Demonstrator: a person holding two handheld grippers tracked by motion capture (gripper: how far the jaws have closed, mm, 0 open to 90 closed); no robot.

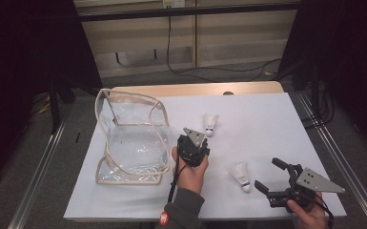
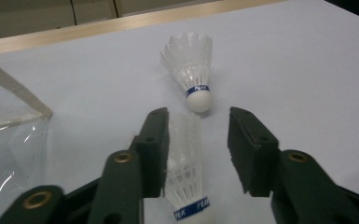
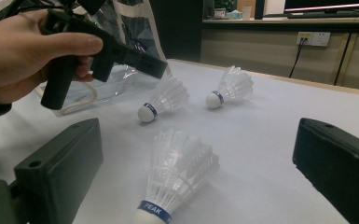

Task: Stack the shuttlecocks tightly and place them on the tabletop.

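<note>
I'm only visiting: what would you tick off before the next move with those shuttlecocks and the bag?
1. Left claw open: ok. The jaws stand apart, and the middle shuttlecock lies between them.
2. Left claw clear of its feathers: cannot tell. One jaw sits very close.
3. Right claw open: ok. The jaws are wide, and the near shuttlecock lies on its side in front of them.
4. Far shuttlecock free: ok. It lies alone on the table.
5. Bag ready to be filled: looks ok. Its rim gapes upward, beside the left claw.
</note>
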